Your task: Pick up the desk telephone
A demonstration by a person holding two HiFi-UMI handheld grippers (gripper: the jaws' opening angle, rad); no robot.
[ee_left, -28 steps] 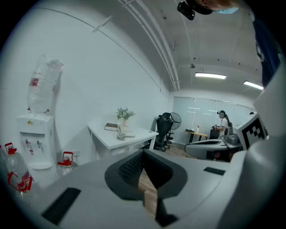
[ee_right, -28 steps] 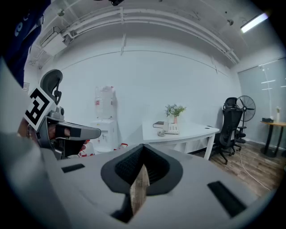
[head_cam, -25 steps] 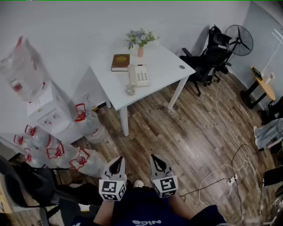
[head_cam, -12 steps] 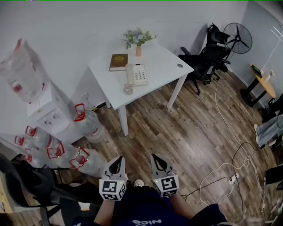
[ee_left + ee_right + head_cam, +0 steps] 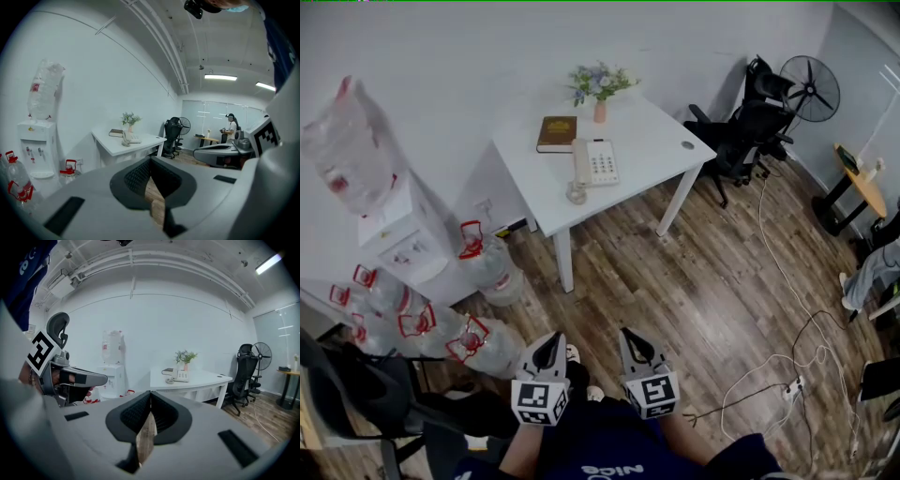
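Observation:
A white desk telephone (image 5: 594, 161) lies on a white table (image 5: 647, 131) against the far wall; it also shows small in the left gripper view (image 5: 131, 138) and the right gripper view (image 5: 181, 376). My left gripper (image 5: 547, 350) and right gripper (image 5: 635, 344) hang side by side near my body, far from the table, over the wooden floor. Both are shut with nothing between their jaws. In the left gripper view the left gripper (image 5: 151, 158) has its pads together, and so does the right gripper (image 5: 150, 393) in its own view.
On the table are a brown book (image 5: 556, 132), a small flower vase (image 5: 599, 109) and a little glass (image 5: 576, 193). A water dispenser (image 5: 398, 234) and several water jugs (image 5: 487, 262) stand at left. Black office chairs (image 5: 748, 131), a fan (image 5: 807, 89) and floor cables (image 5: 787, 384) are at right.
The head view shifted slightly, so the table sits a little differently in the picture. Both grippers stay where they were, still shut.

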